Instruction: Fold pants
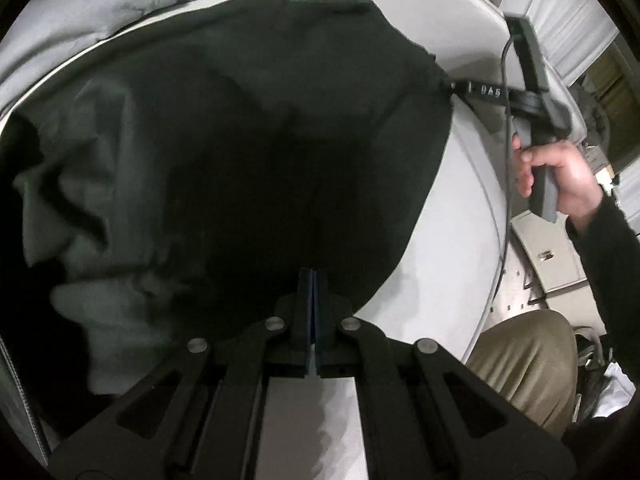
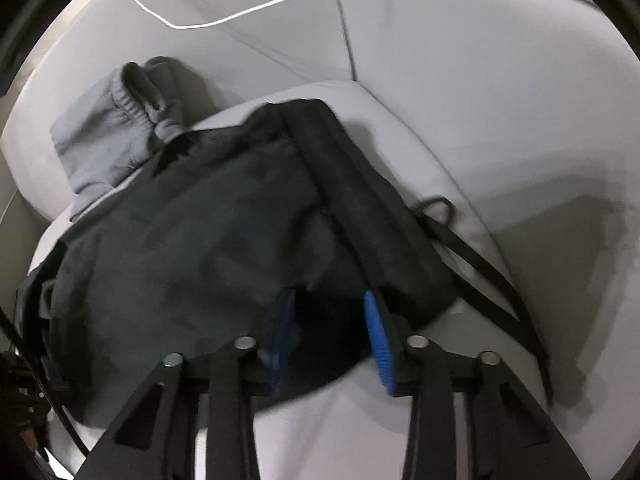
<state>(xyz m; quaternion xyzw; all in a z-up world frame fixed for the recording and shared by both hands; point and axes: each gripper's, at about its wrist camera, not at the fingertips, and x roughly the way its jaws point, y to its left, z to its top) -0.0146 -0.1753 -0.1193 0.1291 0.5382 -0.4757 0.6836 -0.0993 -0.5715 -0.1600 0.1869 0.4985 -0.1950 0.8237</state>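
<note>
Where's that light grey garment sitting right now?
In the right wrist view, the grey garment lies upper left, behind the dark pants, touching their far edge.

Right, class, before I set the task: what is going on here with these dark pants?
A person is folding dark pants on a pale cushion, one claw in each hand. The left claw is shut at the near edge of the fabric. The right claw has its blue pads either side of cloth by the waistband. Grey clothing lies behind.

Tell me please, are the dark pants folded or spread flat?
Neither: the dark pants lie bunched and creased on the white surface.
</note>
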